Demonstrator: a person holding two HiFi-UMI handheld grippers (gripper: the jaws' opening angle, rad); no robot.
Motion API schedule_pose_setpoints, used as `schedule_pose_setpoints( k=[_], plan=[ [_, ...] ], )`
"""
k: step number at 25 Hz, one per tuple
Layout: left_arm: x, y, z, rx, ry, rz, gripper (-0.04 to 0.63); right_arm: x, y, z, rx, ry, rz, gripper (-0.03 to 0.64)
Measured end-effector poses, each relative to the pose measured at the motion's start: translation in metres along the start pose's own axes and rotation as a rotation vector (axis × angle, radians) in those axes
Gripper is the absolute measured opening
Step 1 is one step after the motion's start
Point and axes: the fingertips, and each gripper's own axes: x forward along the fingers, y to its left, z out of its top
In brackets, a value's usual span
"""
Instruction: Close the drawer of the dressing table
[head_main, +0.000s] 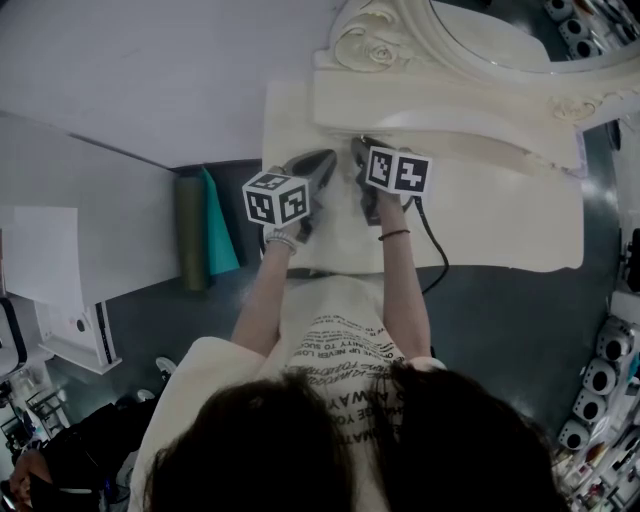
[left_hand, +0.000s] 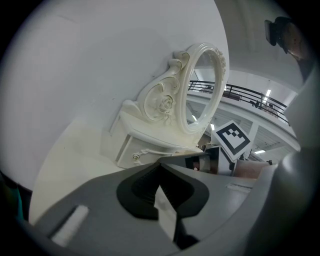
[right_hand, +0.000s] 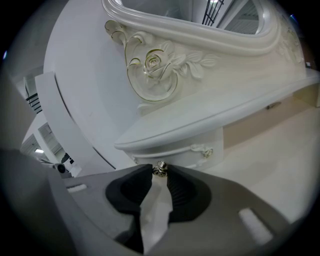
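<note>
The cream dressing table (head_main: 500, 220) carries an oval carved mirror (head_main: 500, 40) and a low drawer unit under a curved shelf (right_hand: 200, 120). In the right gripper view my right gripper (right_hand: 160, 172) is shut on the small metal drawer knob (right_hand: 161, 168), right against the drawer front (right_hand: 177, 151). I cannot tell how far the drawer stands out. My left gripper (left_hand: 160, 167) is shut with nothing in it, hovering over the tabletop to the left of the right one. From the head view both grippers (head_main: 328, 162) (head_main: 358, 150) reach side by side toward the unit.
A green roll (head_main: 190, 232) and a teal sheet (head_main: 218, 232) lie on the dark floor left of the table. A white cabinet (head_main: 60, 270) stands further left. A black cable (head_main: 436, 250) trails over the table's front edge. Camera gear (head_main: 600, 372) lines the right side.
</note>
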Motion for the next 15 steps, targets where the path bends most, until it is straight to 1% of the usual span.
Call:
schedule_pose_setpoints(
  k=[15],
  plan=[
    [0.0006, 0.0087, 0.0012, -0.002, 0.004, 0.009, -0.008, 0.0072, -0.0023, 0.006, 0.004, -0.017, -0.008, 0.101]
  ],
)
